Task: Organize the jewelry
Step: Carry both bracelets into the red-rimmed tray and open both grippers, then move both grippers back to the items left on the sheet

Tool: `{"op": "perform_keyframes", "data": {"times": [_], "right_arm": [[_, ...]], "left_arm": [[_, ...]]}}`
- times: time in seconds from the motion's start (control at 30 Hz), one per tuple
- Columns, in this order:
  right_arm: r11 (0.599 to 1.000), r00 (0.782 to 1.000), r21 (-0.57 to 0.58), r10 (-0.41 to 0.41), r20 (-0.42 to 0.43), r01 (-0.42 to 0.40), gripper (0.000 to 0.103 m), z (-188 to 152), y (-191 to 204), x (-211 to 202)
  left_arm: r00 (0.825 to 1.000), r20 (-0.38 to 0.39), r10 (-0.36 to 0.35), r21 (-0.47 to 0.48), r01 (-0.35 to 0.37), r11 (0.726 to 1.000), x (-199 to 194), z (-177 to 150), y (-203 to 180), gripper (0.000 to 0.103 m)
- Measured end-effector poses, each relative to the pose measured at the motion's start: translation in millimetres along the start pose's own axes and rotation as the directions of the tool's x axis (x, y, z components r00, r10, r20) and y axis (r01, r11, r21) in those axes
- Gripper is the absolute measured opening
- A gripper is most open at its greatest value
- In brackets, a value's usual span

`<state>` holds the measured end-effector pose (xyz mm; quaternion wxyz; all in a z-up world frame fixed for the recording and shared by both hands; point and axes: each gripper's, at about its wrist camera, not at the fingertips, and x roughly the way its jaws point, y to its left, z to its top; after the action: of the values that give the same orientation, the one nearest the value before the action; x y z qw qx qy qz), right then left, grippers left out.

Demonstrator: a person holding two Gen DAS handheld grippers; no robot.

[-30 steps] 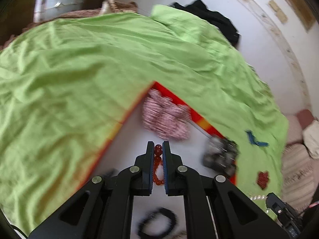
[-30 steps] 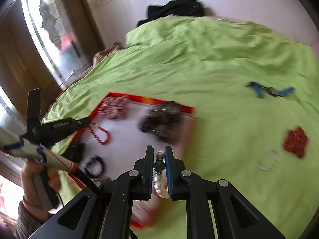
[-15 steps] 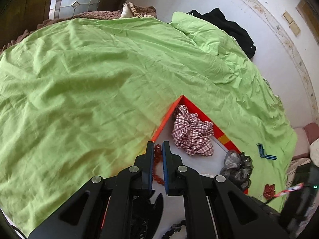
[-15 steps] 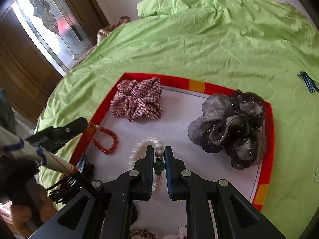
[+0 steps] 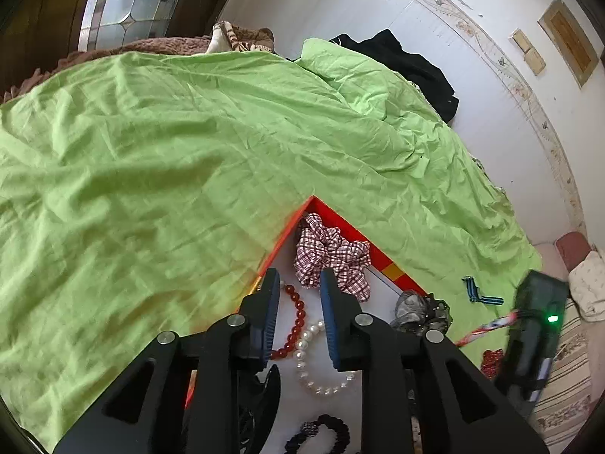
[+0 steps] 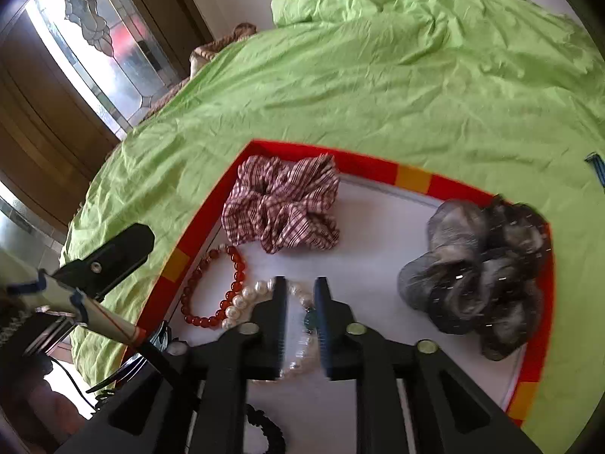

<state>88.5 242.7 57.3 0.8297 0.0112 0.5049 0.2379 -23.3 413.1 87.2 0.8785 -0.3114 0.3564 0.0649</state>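
Observation:
A white tray with a red rim lies on the green bedspread. On it lie a red bead bracelet, a pearl bracelet with a green bead, a checked scrunchie, a grey scrunchie and a black bead bracelet. My left gripper is open above the red bracelet and the pearls. My right gripper is open above the pearl bracelet, which lies on the tray between the fingers.
On the bedspread right of the tray lie a blue striped item and a small red item. Black clothes lie at the bed's far end. A door with glass is on the left.
Both grippers have opened. The left has let go of the red bracelet and the right has let go of the pearl bracelet; both now lie on the tray.

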Motion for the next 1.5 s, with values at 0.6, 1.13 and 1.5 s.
{"op": "perform_keyframes", "data": {"times": [0.6, 1.13, 1.5], "right_arm": [[0.960, 0.978, 0.238, -0.179, 0.108, 0.149, 0.030, -78.8, -169.5, -143.8], [0.805, 0.906, 0.502, -0.413, 0.094, 0.315, 0.033, -183.3, -321.8, -260.8], [0.833, 0.940, 0.496, -0.329, 0.087, 0.246, 0.034, -147.3, -347.5, -227.1]], "left_arm": [[0.996, 0.033, 0.077, 0.285, -0.084, 0.955, -17.6, -46.4, -80.0, 0.032], [0.960, -0.221, -0.175, 0.486, 0.263, 0.833, -59.6, -193.2, -236.2, 0.056], [0.965, -0.262, -0.033, 0.573, 0.183, 0.799, 20.1, -232.5, -242.8, 0.056]]}}
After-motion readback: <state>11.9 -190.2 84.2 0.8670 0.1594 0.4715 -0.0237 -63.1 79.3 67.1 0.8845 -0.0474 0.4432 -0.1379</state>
